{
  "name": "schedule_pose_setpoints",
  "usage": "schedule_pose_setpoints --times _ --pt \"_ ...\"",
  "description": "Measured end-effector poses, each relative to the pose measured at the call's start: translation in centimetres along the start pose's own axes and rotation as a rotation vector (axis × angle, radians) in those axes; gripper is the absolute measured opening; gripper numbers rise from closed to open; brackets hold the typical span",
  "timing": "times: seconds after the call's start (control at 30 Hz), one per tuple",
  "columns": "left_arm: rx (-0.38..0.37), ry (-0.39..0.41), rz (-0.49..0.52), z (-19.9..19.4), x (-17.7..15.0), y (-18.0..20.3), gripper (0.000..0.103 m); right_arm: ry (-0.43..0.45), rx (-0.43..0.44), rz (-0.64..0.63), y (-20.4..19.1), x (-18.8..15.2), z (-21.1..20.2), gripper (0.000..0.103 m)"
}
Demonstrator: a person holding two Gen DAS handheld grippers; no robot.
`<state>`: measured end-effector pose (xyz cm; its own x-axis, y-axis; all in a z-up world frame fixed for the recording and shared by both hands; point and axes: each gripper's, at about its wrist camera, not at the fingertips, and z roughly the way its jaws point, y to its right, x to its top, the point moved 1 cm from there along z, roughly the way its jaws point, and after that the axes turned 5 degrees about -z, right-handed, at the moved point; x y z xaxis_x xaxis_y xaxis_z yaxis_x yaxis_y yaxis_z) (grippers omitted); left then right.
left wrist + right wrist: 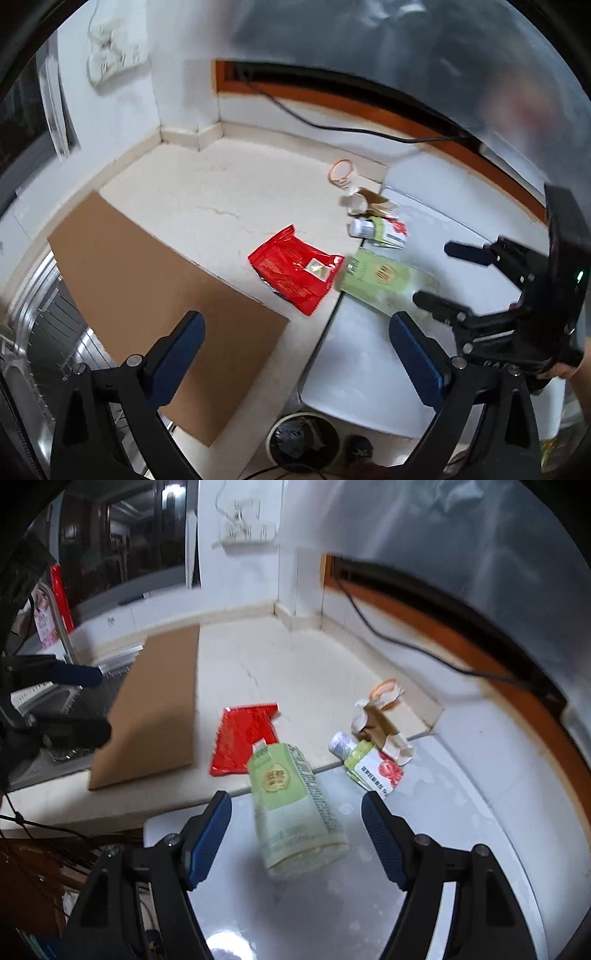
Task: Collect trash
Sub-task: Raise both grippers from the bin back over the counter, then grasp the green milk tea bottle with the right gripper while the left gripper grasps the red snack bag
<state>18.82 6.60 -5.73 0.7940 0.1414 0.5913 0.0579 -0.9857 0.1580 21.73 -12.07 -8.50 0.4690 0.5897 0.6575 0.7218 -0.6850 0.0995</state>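
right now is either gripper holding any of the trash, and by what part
Nothing is held. The left gripper and right gripper are both open; the green carton lies between the right fingers, untouched.

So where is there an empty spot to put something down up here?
Bare counter lies in the back corner, between the cardboard sheet, the red wrapper and the wall. The white surface beside the green carton is free too. It is crowded around the crumpled paper cups and the small bottle.
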Motion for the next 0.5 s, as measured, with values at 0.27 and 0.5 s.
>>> schedule_pose_setpoints --times 0.27,0.5 --pt "-0.016 -0.093 -0.004 5.0 2.9 -2.1 0.102 -0.096 0.064 -0.087 -0.2 -0.1 4.0 0.073" --pt "-0.021 -0.159 0.053 9.2 4.2 -0.8 0.102 -0.129 0.089 -0.091 0.0 -0.3 5.6 0.072"
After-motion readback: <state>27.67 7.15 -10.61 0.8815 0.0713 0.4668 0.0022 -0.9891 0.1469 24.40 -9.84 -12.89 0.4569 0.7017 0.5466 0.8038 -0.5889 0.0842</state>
